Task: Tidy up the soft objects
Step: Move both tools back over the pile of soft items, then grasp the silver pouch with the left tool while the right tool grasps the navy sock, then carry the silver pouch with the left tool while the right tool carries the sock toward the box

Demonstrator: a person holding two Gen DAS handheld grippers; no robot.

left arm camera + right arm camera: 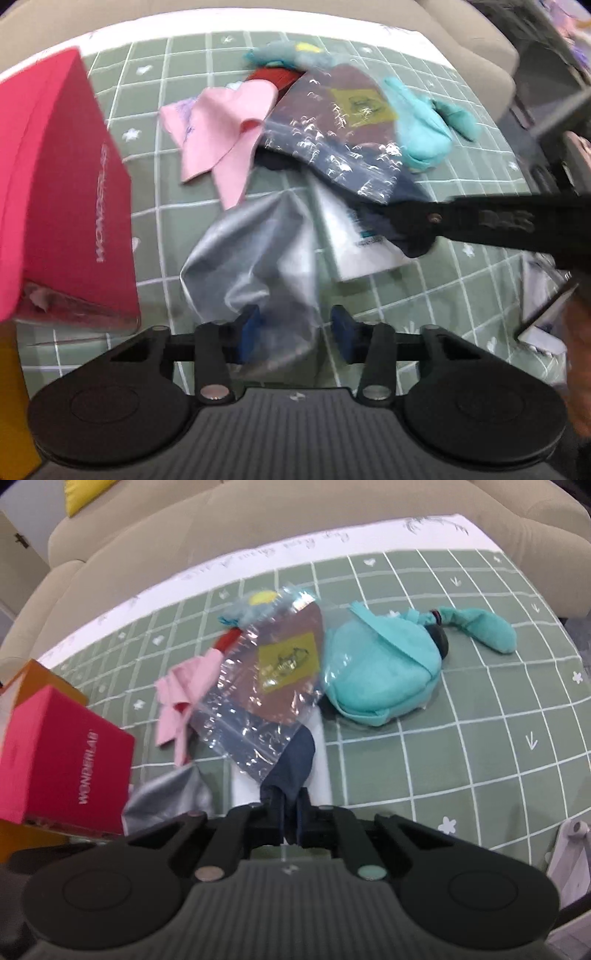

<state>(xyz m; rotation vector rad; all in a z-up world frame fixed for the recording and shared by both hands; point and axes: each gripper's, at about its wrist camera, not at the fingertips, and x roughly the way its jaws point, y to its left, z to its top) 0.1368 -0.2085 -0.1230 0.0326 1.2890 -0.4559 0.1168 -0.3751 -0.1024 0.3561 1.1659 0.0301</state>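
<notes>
My right tool (290, 812) pinches the dark blue cloth (293, 764) tight, while my left tool (295, 332) hangs wide open over the gray cloth (251, 254).

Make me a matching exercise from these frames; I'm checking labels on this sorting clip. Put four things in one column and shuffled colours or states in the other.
Things:
1. cardboard box printed WONDERLAB
2. round plush pouch
3. right claw
4. left claw

States:
A. teal
B. open, grey plastic bag between its fingers
C. red
D. shut on dark navy cloth

Pairs: 1-C, 2-A, 3-D, 4-B
</notes>
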